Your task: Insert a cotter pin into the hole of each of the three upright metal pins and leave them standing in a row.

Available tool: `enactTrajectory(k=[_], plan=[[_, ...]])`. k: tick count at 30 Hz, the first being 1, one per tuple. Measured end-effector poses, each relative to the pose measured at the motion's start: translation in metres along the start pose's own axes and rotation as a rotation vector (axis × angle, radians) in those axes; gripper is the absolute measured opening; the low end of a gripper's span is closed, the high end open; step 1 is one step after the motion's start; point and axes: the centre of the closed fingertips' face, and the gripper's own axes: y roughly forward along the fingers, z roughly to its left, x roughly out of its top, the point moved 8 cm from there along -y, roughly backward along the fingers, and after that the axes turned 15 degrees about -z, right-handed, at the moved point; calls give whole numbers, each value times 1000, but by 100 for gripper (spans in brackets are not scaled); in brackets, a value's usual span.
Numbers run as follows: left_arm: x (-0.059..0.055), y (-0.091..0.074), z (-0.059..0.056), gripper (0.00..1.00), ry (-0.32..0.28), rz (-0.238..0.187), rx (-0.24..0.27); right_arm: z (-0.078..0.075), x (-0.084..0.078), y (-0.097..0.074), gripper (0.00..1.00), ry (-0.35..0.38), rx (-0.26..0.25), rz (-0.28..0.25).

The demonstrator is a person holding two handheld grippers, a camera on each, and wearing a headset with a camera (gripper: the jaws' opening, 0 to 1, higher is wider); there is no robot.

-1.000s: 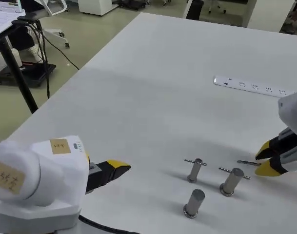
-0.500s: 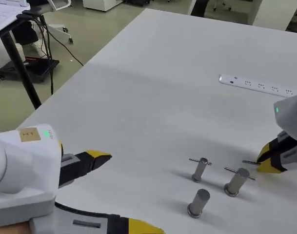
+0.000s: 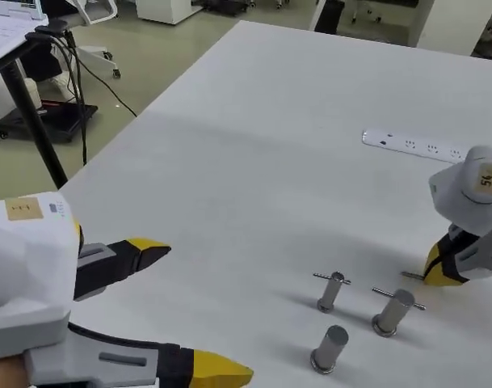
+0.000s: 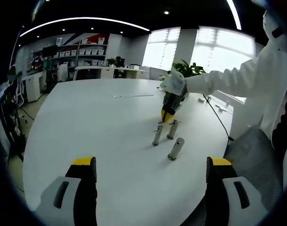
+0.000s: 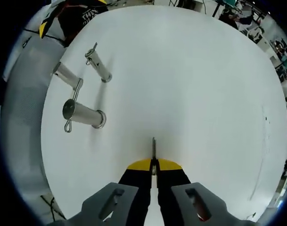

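A cotter pin [image 5: 153,148] is pinched in the closed right tool [image 5: 153,165], near the bare metal pin [image 3: 330,348]; the left tool [image 4: 148,165] is held open. That metal pin could be toppled if its hole is missed.

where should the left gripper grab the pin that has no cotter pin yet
Probably low on the bare metal pin, above its wider base, coming from the left gripper side, which is open: it stands upright, and the two pinned pins stand beyond it.
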Motion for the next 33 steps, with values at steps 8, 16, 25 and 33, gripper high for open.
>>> enactTrajectory(k=[8,16,25,33], plan=[[-2,5,-7,94,-5,11,-20,-4,-4,0,0,23,-19,-17],[-3,7,-13,92,-13,15,-35,-6,-4,-10,0,-24,-47,-14],[0,16,-13,86,-35,6,-36,6,0,-38,0,-78,-125,-60],[11,35,-14,79,-33,-19,-67,22,9,-58,0,-130,-226,-184]])
